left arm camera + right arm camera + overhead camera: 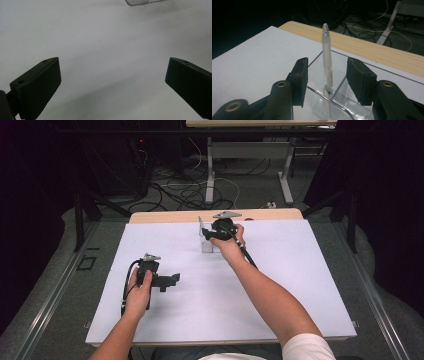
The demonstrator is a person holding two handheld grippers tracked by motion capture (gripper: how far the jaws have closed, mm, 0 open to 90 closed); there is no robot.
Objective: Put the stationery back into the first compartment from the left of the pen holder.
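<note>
A clear plastic box [205, 243] stands on the white sheet near the table's far edge. A translucent pen [326, 47] stands upright in one corner of the box [338, 103], tip upward, rising above its rim. My right gripper [327, 62] is open, one jaw on each side of the pen, and neither pad touches it. From above, the right gripper [206, 235] sits at the box's top and points left. My left gripper [174, 279] rests open on the sheet at the near left. Nothing is between the jaws of the left gripper [113, 75].
The white sheet [280, 285] covers most of the table, with a strip of bare wood [170, 216] along the far edge. A corner of the clear box [142, 2] shows far ahead of the left jaws. Cables and table legs lie on the floor beyond.
</note>
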